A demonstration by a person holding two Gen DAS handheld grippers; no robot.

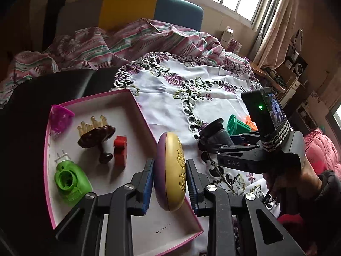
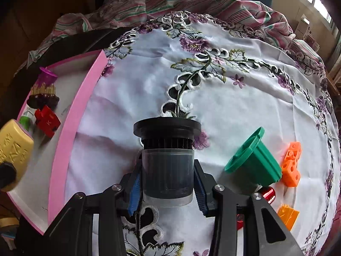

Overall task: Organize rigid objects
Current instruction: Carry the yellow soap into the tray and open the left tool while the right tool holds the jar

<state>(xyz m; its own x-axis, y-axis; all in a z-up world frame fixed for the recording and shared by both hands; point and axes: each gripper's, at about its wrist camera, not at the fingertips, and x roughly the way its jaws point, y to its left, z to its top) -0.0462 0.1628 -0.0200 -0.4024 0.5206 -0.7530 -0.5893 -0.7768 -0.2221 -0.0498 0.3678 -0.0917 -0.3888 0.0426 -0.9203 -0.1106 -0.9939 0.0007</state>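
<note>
The table point(image 2: 245, 106), under a white embroidered cloth point(image 1: 191, 81), carries a pink-rimmed box point(image 1: 140, 115) at its left side, already holding a purple cup point(image 1: 60, 117), a brown massage brush point(image 1: 96, 134), a red block point(image 1: 119, 149) and a green plug-in device point(image 1: 70, 183). The left tool point(image 1: 169, 177) is clamped narrowly on a gold-and-purple oval case point(image 1: 170, 170), held on edge with its long axis running up and away from the camera; it hangs over the near right part of the box, so the coming release looks to be straight down onto bare box floor. The right tool point(image 2: 168, 183) grips a black-capped clear jar point(image 2: 167, 160) by its transparent body, cap pointing away from the camera, over the cloth; the box lies well to its left, so this hand has the longer carry. It tilts steeply downward, with a person's hand point(image 1: 298, 181) on the handle. Still loose on the cloth, right of the jar, are a green cup point(image 2: 253, 162) on its side, an orange block point(image 2: 292, 166), a smaller orange piece point(image 2: 287, 213) and a small red object point(image 2: 268, 194).
</note>
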